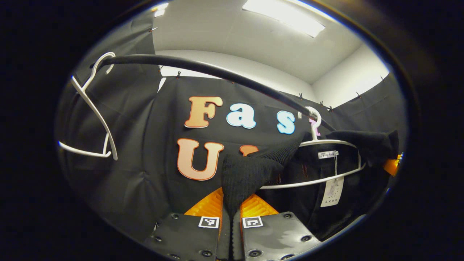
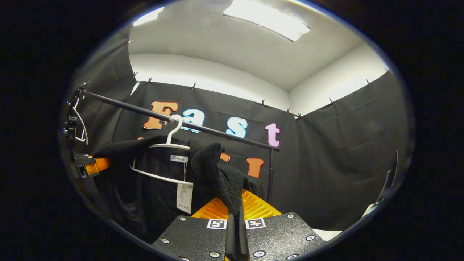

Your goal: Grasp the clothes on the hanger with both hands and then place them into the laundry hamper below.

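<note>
A black knit garment hangs on a white hanger hooked over a black rail. My left gripper is shut on a bunched shoulder fold of that garment, lifted off the hanger's end. In the right gripper view the same black garment hangs from the white hanger on the rail, and my right gripper is shut on its other shoulder fold. The left gripper shows at the far left, pinching the cloth. A white tag dangles inside the garment.
An empty white hanger hangs on the rail at the left end. The rail's upright post stands behind the garment. Black cloth walls close the booth on all sides, with a white ceiling and lamp above.
</note>
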### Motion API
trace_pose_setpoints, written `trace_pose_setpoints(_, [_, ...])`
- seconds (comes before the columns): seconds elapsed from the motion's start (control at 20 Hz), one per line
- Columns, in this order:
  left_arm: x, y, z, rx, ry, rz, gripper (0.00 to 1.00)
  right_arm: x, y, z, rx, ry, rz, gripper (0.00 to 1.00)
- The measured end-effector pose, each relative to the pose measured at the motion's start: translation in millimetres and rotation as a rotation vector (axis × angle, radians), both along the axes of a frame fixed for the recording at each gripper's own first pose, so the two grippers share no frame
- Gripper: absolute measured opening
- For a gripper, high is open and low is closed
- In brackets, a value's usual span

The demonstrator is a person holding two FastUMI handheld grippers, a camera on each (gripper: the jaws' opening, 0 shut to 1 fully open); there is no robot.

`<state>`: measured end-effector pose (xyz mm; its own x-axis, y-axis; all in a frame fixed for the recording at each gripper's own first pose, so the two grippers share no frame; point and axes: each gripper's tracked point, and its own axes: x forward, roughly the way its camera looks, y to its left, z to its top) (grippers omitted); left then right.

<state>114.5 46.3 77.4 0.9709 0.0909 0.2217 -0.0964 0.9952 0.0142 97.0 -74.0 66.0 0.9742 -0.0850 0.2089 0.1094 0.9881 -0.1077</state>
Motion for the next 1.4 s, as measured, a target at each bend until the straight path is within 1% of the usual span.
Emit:
trace_pose_setpoints(0.05, [0,1,8,0.014,-0.019,-0.001,0.09,1,-5,7,-0.008,-0.011,-0.011,0.04])
trace_pose_setpoints(0.1, [2,3,16,0.025,-0.037,-0.002,0.09,2,-10,13,-0.014,-0.02,-0.02,0.04])
trace_pose_setpoints(0.15, [5,3,22,0.035,-0.047,-0.007,0.1,5,-13,19,-0.021,-0.025,-0.027,0.0])
trace_pose_setpoints(0.2, [8,2,27,0.046,-0.05,-0.012,0.1,9,-18,25,-0.034,-0.029,-0.035,0.04])
trace_pose_setpoints(0.3, [13,3,33,0.059,-0.058,-0.007,0.1,15,-25,35,-0.068,-0.033,-0.05,0.04])
trace_pose_setpoints(0.35, [17,4,37,0.052,-0.065,-0.005,0.1,18,-27,43,-0.085,-0.043,-0.058,0.0])
trace_pose_setpoints(0.4, [20,3,41,0.036,-0.074,-0.006,0.1,20,-31,51,-0.097,-0.056,-0.069,0.05])
trace_pose_setpoints(0.45, [23,1,46,0.016,-0.085,-0.013,0.09,23,-34,57,-0.106,-0.069,-0.077,0.05])
trace_pose_setpoints(0.5, [27,-1,52,0.003,-0.097,-0.026,0.07,26,-36,62,-0.114,-0.078,-0.085,0.05])
trace_pose_setpoints(0.55, [29,-4,57,0.003,-0.109,-0.036,0.12,29,-39,67,-0.12,-0.084,-0.095,0.05])
trace_pose_setpoints(0.6, [31,-4,64,0.012,-0.12,-0.041,0.1,33,-41,71,-0.126,-0.087,-0.099,0.05])
trace_pose_setpoints(0.75, [39,-3,78,0.07,-0.137,-0.038,0.1,52,-49,79,-0.162,-0.079,-0.107,0.05])
trace_pose_setpoints(0.85, [47,-1,78,0.098,-0.142,-0.03,0.09,65,-54,79,-0.176,-0.068,-0.102,0.04])
trace_pose_setpoints(1.0, [61,-1,75,0.105,-0.138,-0.034,0.09,80,-58,73,-0.153,-0.047,-0.087,0.05])
trace_pose_setpoints(1.2, [71,10,79,0.103,-0.148,-0.017,0.1,97,-69,61,-0.08,-0.019,-0.08,0.05])
trace_pose_setpoints(1.4, [86,23,75,0.087,-0.127,-0.009,0.09,110,-75,42,-0.013,0.005,-0.044,0.05])
